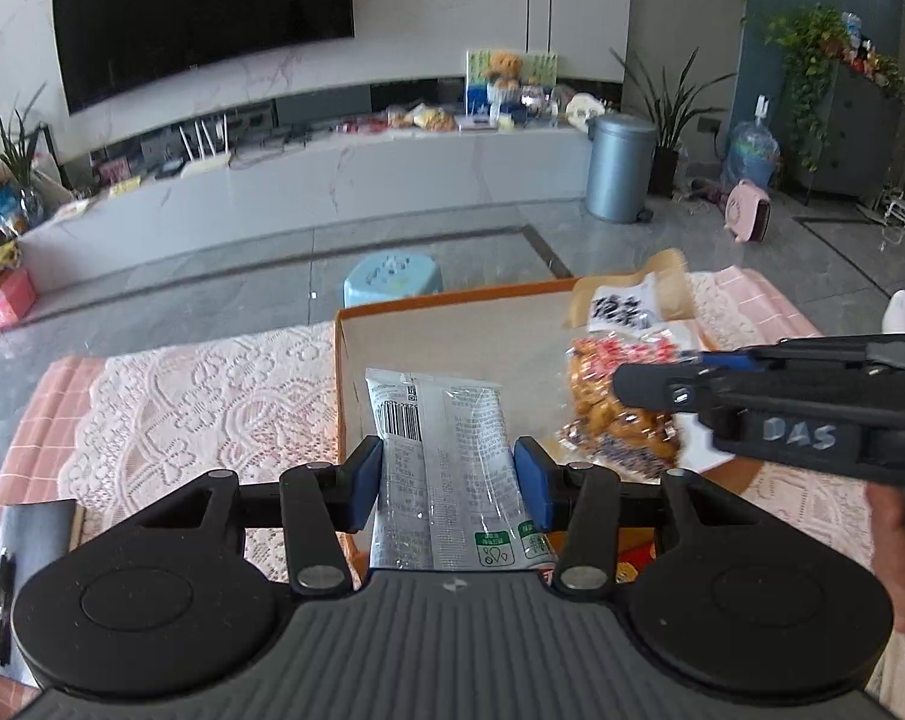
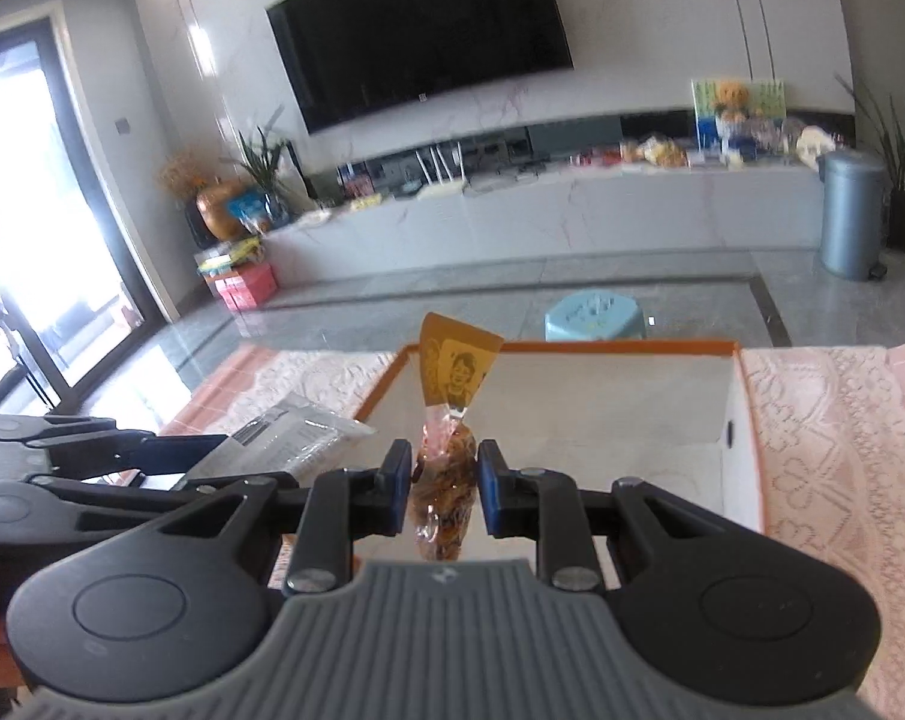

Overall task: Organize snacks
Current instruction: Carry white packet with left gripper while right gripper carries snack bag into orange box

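Observation:
My left gripper is shut on a white printed snack packet, held over the near left part of an orange-rimmed open box. My right gripper is shut on a clear bag of brown snacks with a yellow header, held edge-on over the same box. In the left wrist view the right gripper comes in from the right with that bag. In the right wrist view the left gripper and its white packet show at the left.
The box sits on a table with a pink checked cloth and white lace. A dark notebook with a pen lies at the table's left edge. Beyond are a blue stool, a grey bin and a long TV bench.

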Tool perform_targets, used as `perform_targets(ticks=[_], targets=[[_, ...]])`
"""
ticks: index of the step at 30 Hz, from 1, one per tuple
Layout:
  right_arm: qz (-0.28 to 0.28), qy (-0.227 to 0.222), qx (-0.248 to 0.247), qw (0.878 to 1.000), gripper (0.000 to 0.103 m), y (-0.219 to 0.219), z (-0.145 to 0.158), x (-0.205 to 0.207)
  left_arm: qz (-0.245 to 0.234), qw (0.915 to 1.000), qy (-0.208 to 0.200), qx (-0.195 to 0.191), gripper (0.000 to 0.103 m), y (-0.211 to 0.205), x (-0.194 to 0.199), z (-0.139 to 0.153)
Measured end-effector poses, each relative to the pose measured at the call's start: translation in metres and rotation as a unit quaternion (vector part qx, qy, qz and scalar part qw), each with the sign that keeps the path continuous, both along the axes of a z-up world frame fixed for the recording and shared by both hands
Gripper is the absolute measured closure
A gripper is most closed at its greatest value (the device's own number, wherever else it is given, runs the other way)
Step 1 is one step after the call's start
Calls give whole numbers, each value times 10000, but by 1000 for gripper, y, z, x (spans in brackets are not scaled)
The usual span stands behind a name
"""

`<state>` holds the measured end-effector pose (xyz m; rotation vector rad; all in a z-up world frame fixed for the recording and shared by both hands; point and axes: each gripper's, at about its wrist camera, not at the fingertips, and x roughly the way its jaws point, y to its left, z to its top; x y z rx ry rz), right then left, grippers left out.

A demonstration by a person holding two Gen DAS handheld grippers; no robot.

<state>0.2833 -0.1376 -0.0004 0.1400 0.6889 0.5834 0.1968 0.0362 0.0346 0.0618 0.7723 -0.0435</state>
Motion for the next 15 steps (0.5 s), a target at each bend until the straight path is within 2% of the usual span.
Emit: perform_targets(ticks=[9, 15], targets=[[329, 775, -348, 9958, 82, 37, -48, 62, -470, 9946, 782, 501, 49, -2, 49, -50], [555, 1363, -586, 9874, 83, 52, -72, 92, -492, 9910, 1084, 613, 49, -2, 67, -68]])
